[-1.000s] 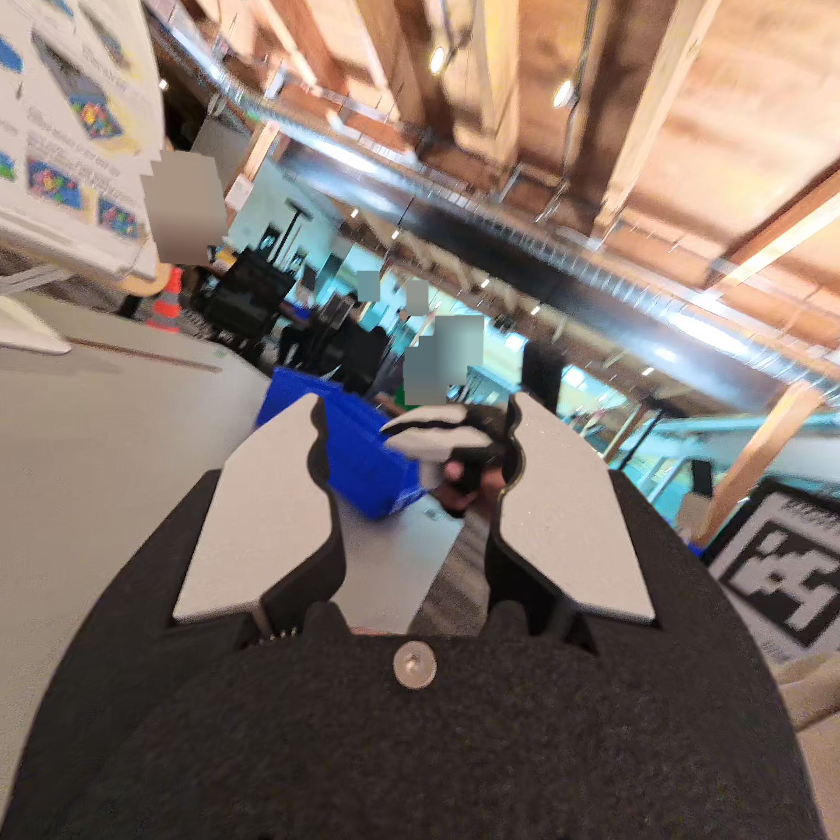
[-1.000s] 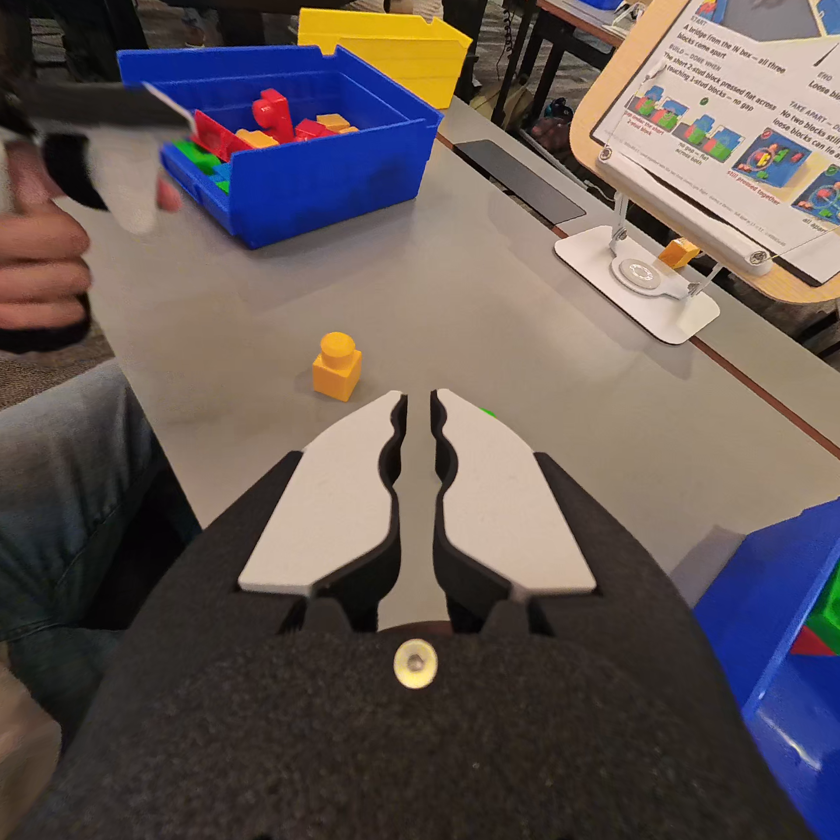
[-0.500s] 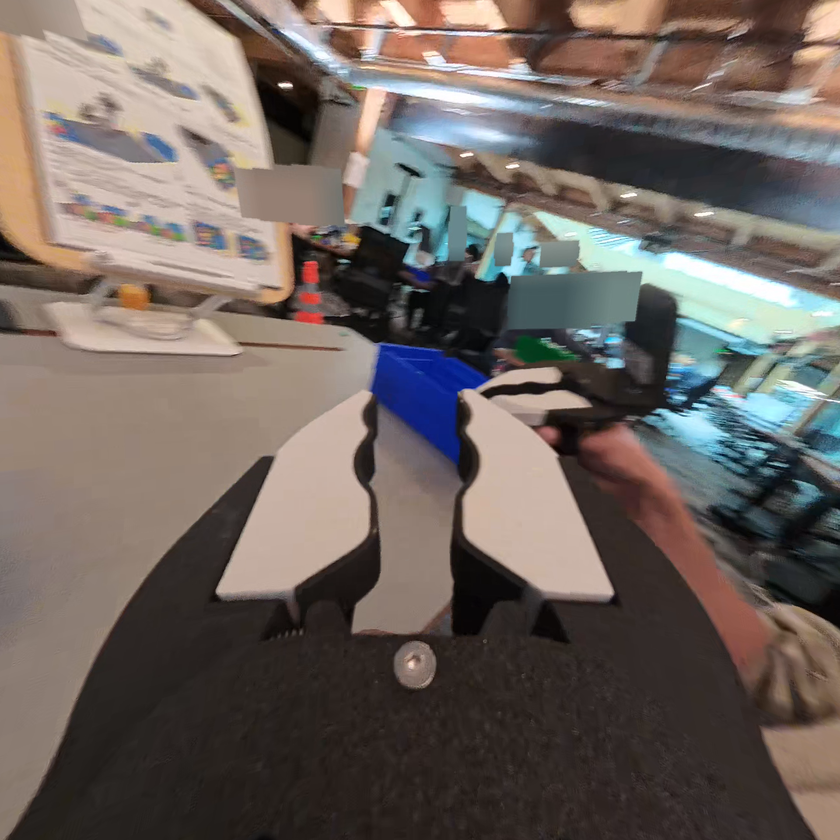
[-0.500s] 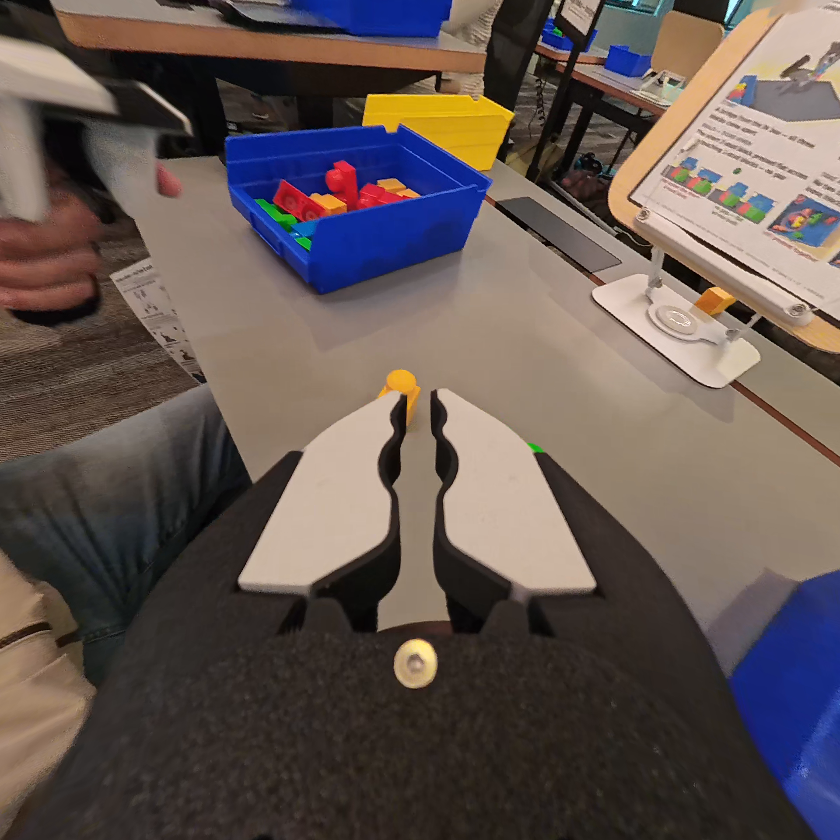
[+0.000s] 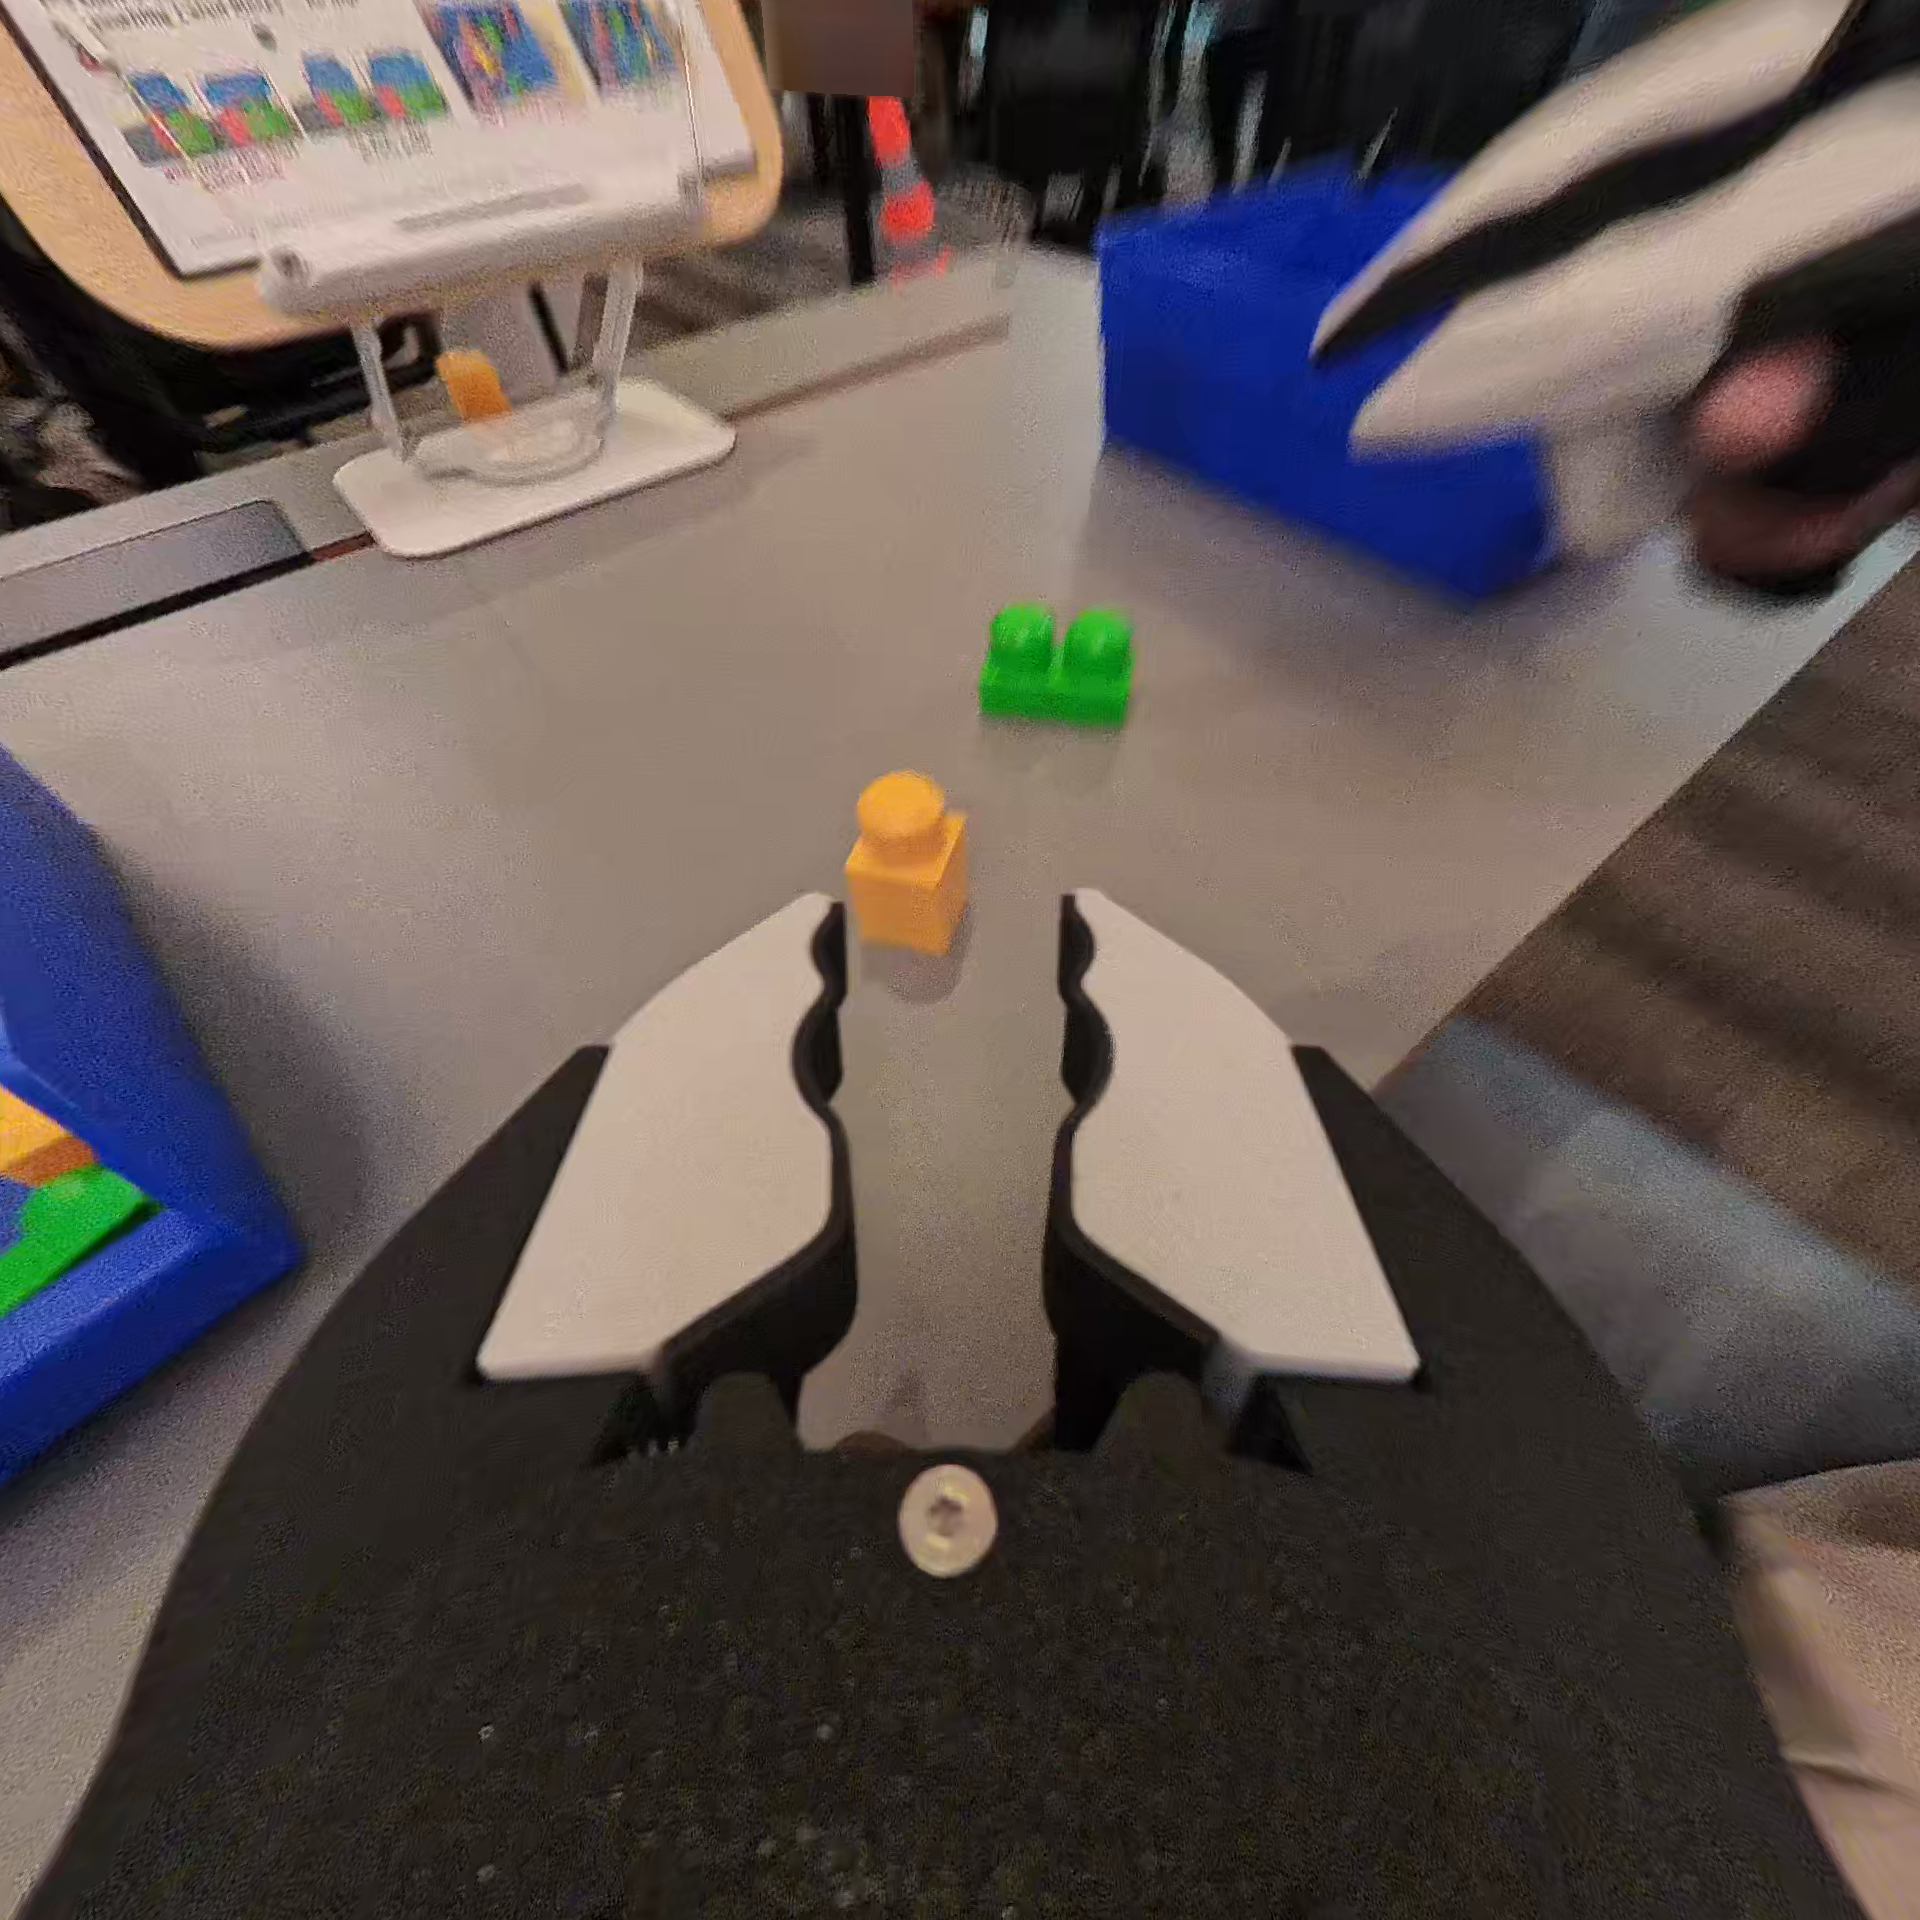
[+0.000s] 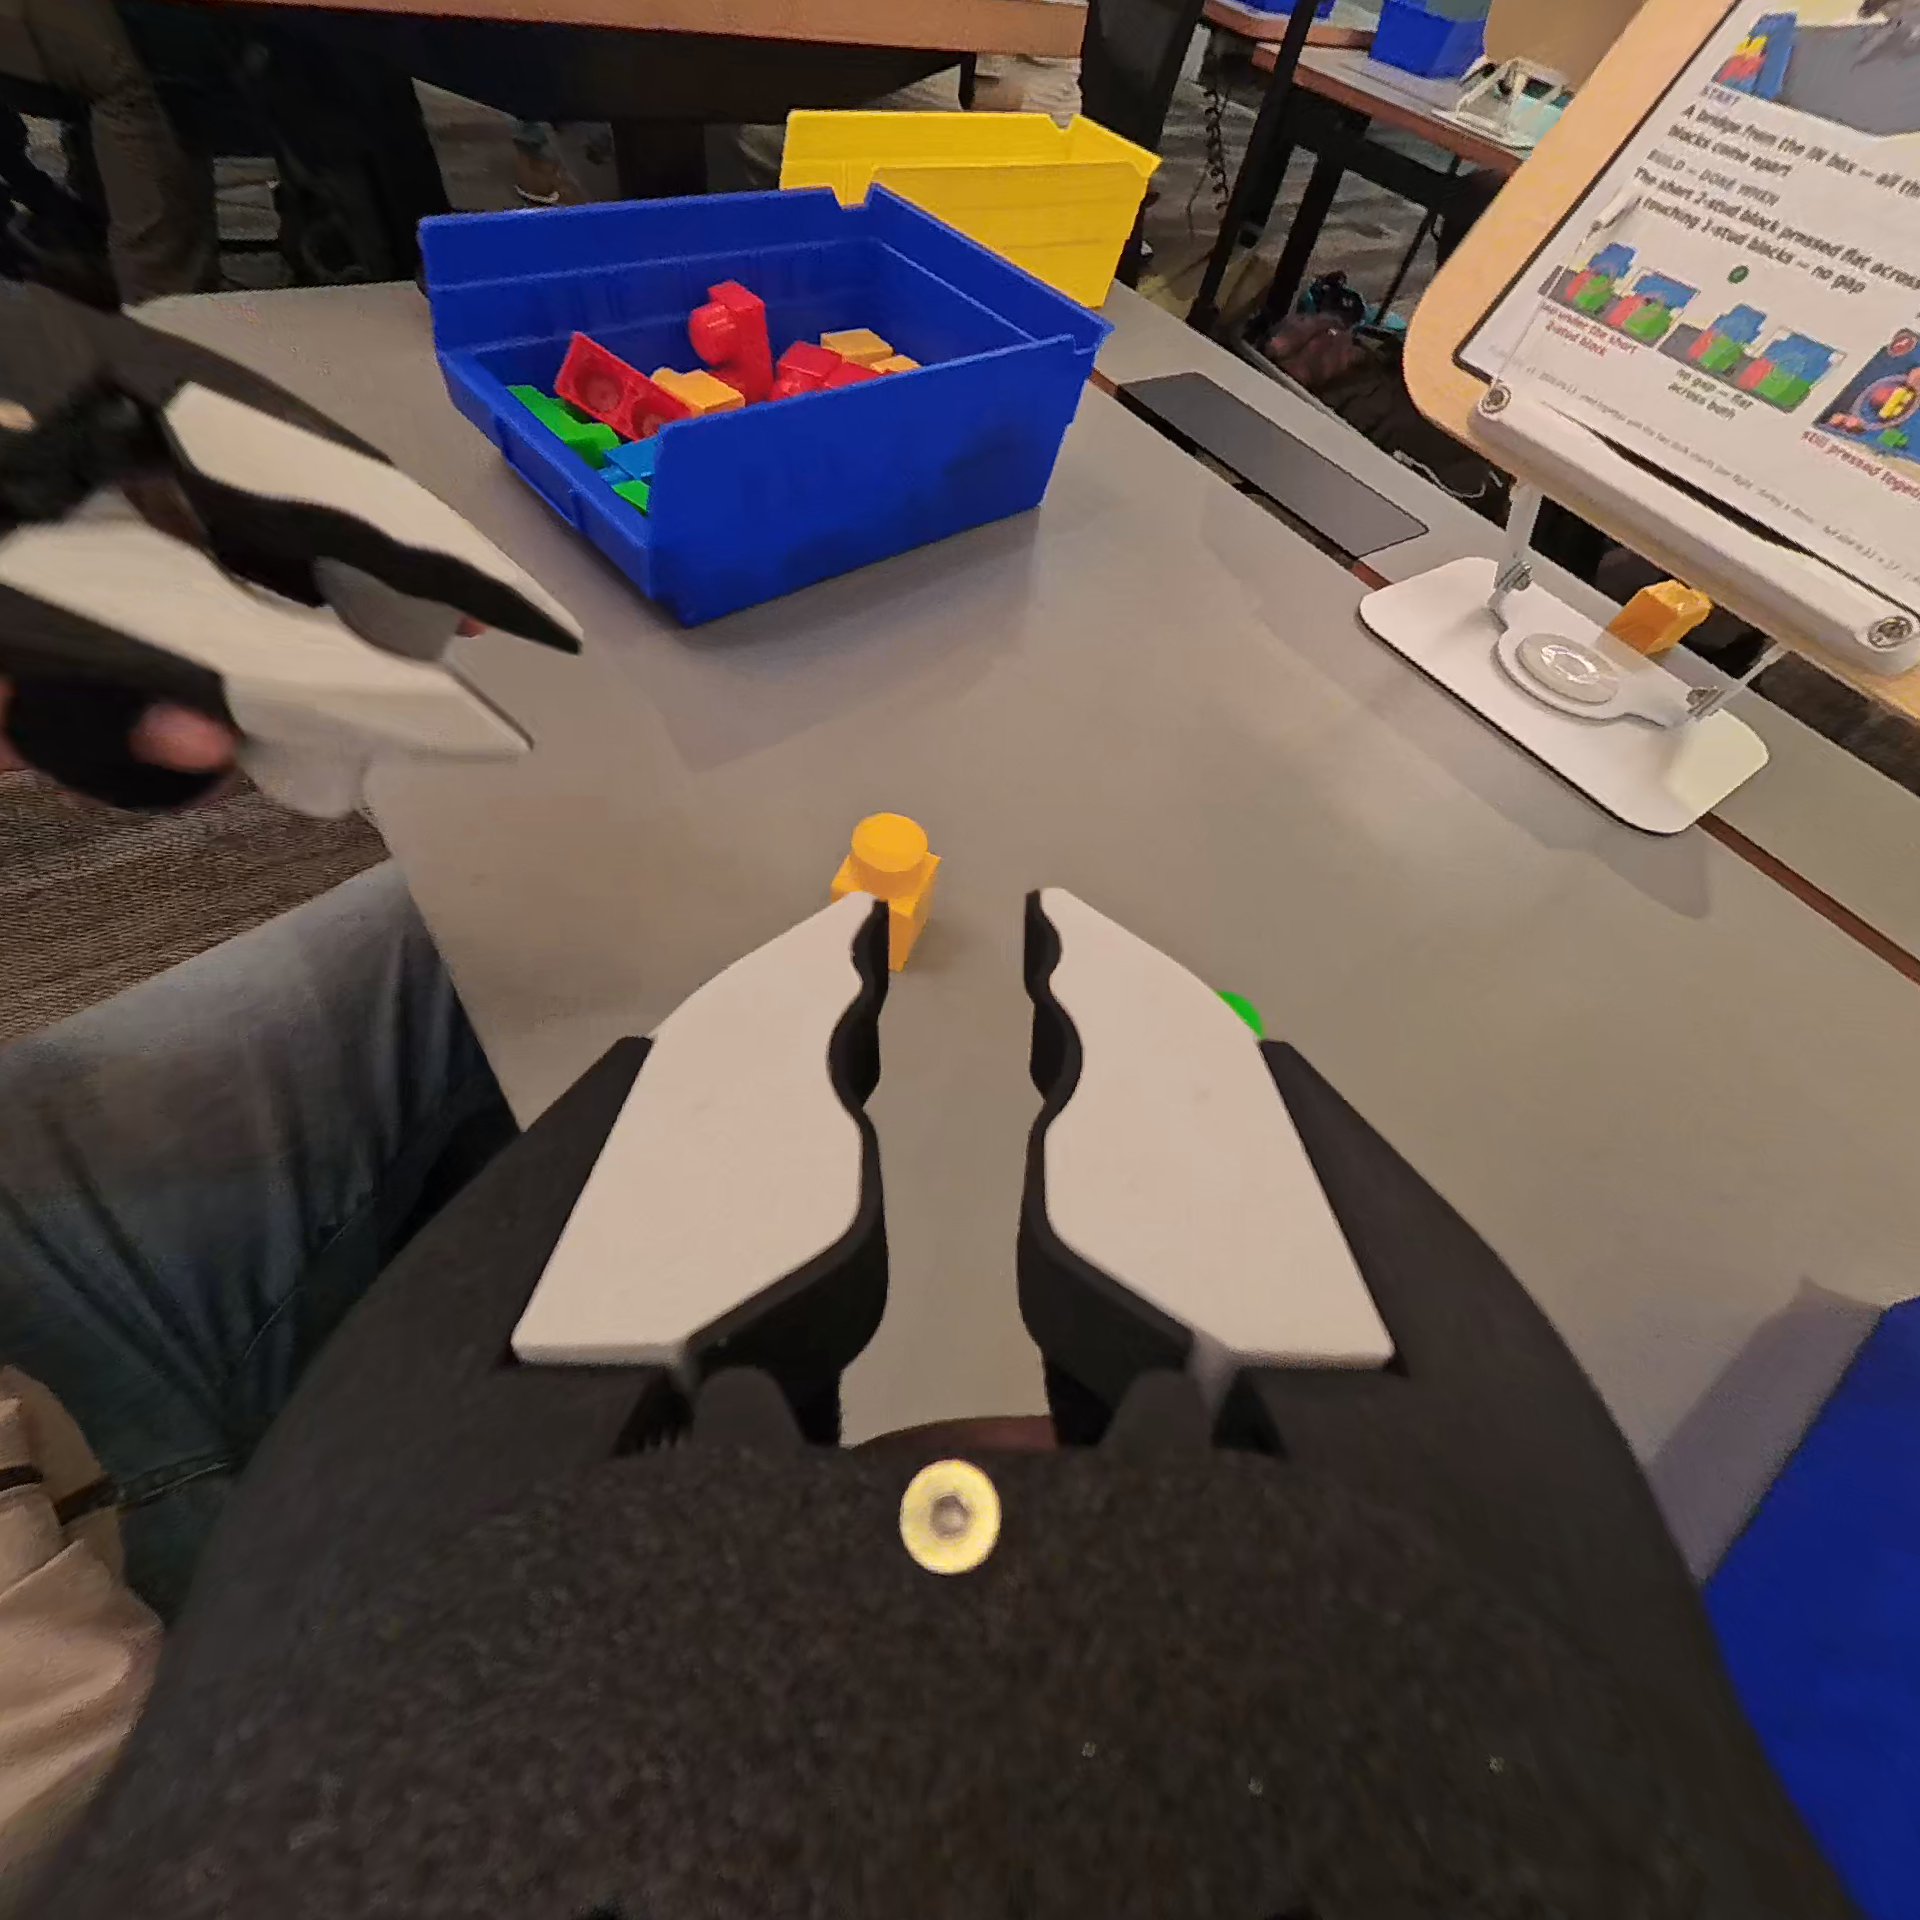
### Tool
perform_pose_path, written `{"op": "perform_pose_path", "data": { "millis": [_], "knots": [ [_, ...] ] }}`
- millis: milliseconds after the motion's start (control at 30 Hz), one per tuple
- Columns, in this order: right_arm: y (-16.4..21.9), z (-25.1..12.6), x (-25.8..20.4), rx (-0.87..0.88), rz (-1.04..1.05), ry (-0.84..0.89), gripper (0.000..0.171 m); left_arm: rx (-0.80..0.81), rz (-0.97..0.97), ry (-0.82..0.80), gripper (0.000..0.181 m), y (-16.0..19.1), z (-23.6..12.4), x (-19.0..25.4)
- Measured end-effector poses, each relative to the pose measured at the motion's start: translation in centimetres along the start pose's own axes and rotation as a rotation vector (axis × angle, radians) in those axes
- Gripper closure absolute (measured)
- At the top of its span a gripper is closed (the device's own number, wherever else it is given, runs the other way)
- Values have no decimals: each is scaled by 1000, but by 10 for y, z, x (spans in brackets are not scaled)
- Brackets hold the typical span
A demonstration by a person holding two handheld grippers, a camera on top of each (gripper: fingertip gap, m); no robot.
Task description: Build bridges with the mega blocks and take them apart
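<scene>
An orange one-stud block [image 5: 906, 862] stands upright on the grey table [image 5: 520, 779], just ahead of my left gripper [image 5: 948, 914], close to its left fingertip and not touched. A green two-stud block [image 5: 1055, 665] stands farther off. My left gripper is open and empty. In the right wrist view the same orange block [image 6: 886, 883] stands just beyond the left fingertip of my right gripper [image 6: 954, 904], which is open and empty. The green block [image 6: 1238, 1010] peeks out behind its right finger. Each gripper also shows in the other's view, the right one [image 5: 1621, 239] and the left one [image 6: 312, 603].
A blue bin [image 6: 758, 395] holds several red, orange, green and blue blocks; a yellow bin [image 6: 966, 187] stands behind it. A second blue bin [image 6: 1829, 1558] is at the lower right. An instruction sheet on a stand [image 6: 1558, 675] has a small orange block [image 6: 1657, 615] on its base. A person's leg [image 6: 208, 1091] is at the table's edge.
My left gripper swung down from pointing at the ceiling to the table and its jaws narrowed. My right gripper's jaws opened from nearly shut as it came closer to the orange block.
</scene>
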State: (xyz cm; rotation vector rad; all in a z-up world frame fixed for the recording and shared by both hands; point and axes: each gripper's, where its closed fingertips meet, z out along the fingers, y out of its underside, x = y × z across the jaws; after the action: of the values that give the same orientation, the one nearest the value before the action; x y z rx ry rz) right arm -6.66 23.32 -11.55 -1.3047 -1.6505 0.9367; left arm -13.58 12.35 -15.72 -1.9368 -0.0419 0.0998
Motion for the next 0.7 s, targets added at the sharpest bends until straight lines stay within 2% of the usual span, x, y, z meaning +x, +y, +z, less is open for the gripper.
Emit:
{"op": "perform_pose_path", "data": {
  "millis": [67, 133, 267, 433, 633, 700],
  "knots": [
    [4, -2, 12, -1, 16, 34, 143, -95, 88, -29, 131, 17, 17, -4],
    [8, -4, 28, 15, 77, 64, 141, -136, 87, -2, 122, 24, 29, -4],
    [18, 8, 59, 26, 185, 119, 136, -102, 47, 35, 123, 17, 47, -16],
    [44, 37, 86, -56, 157, 171, 134, -73, 8, -29, 129, 9, 70, -57],
    [67, 57, 88, 1, 74, 231, 135, 6, -44, -47, 128, 6, 83, -80],
    [73, 60, 92, 23, 28, 280, 135, 8, -46, -15, 127, 10, 85, -74]
  ]
}}
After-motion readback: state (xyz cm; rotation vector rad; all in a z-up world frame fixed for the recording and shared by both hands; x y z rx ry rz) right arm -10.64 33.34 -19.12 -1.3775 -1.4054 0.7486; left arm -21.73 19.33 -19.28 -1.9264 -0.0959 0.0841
